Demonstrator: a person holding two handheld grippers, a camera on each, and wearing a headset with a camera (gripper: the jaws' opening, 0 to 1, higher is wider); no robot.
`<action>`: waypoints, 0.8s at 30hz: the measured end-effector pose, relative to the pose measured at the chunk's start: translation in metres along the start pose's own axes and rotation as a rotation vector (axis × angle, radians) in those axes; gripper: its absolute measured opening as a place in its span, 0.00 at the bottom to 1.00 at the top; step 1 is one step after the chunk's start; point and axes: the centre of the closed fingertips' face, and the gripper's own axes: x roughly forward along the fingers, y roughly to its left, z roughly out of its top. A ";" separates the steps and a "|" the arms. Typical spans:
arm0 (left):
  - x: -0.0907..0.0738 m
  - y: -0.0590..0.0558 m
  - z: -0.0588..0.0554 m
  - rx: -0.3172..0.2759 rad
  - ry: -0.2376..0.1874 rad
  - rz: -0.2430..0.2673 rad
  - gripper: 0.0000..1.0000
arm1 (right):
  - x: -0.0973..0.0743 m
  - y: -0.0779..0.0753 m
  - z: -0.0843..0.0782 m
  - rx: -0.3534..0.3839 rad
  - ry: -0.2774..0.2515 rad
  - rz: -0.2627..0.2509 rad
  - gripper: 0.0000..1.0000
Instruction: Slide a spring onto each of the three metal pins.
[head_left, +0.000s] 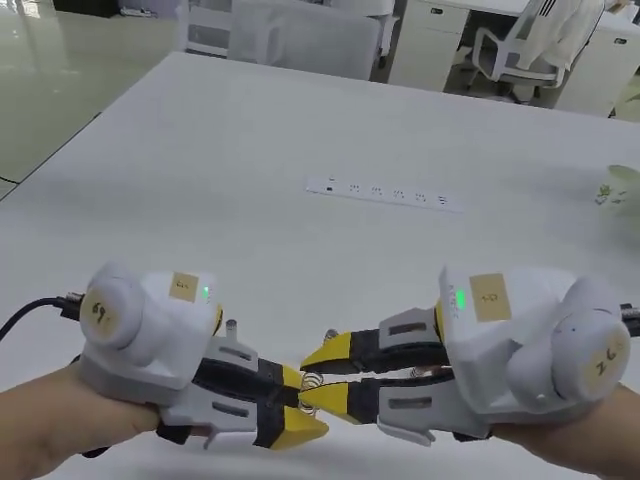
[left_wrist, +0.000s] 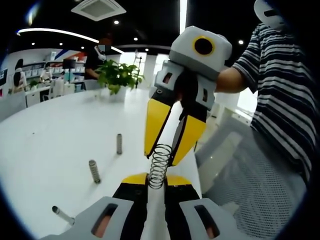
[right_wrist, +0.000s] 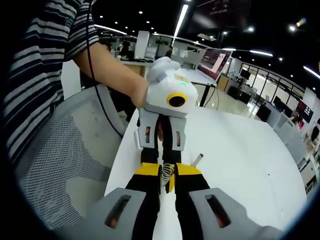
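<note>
Fingers (left_wrist: 176, 180) of the left gripper (left_wrist: 156, 181) are drawn close on the lower end of a spring (left_wrist: 160, 164). From there it stands up toward twelve o'clock in the left gripper view. Its far end sits between the fingers (left_wrist: 156, 125) of the right gripper (left_wrist: 163, 156), which reaches in from twelve o'clock. They flank the coil, but I cannot tell whether they pinch it. So the spring is in the air between the two tools, off the table (left_wrist: 45, 135) and on no pin.

Two pins stand at about nine to ten o'clock of the spring, well apart from the grippers. The farther pin (left_wrist: 119, 143) looks smooth and bare. The nearer pin (left_wrist: 94, 171) looks ribbed along its length, most likely from a spring already slid on, though it is too small to be sure. A third pin (left_wrist: 62, 215) lies on its side at seven o'clock, bare as far as shows.

By that reading, one of the three is done. The held spring has yet to go over a bare pin, and the one lying down probably needs standing up or holding first.
</note>
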 end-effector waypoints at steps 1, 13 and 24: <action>0.000 0.002 0.000 -0.005 -0.003 0.007 0.05 | 0.000 0.000 0.000 -0.001 0.001 -0.002 0.07; -0.010 0.011 -0.003 -0.025 -0.011 0.054 0.15 | -0.002 -0.008 -0.008 0.000 0.025 -0.035 0.07; -0.022 0.019 -0.009 -0.060 -0.018 0.108 0.25 | -0.002 -0.014 -0.014 0.001 0.043 -0.064 0.07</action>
